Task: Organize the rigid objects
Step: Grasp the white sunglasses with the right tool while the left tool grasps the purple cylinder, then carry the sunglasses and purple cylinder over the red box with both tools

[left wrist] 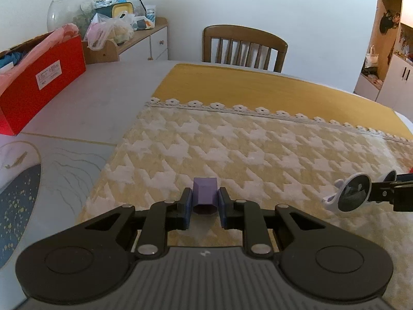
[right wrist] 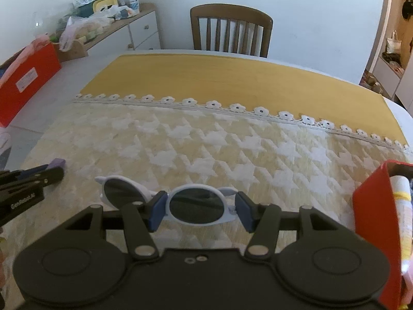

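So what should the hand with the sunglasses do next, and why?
Probably carry them a little to the right, toward the red box. The right gripper is already shut on one lens of the white sunglasses, and that open box sits close by on the tablecloth. The left gripper is busy with the purple block.

White walls, wooden chair (left wrist: 244, 47) behind table, cluttered sideboard (left wrist: 144, 38) left.
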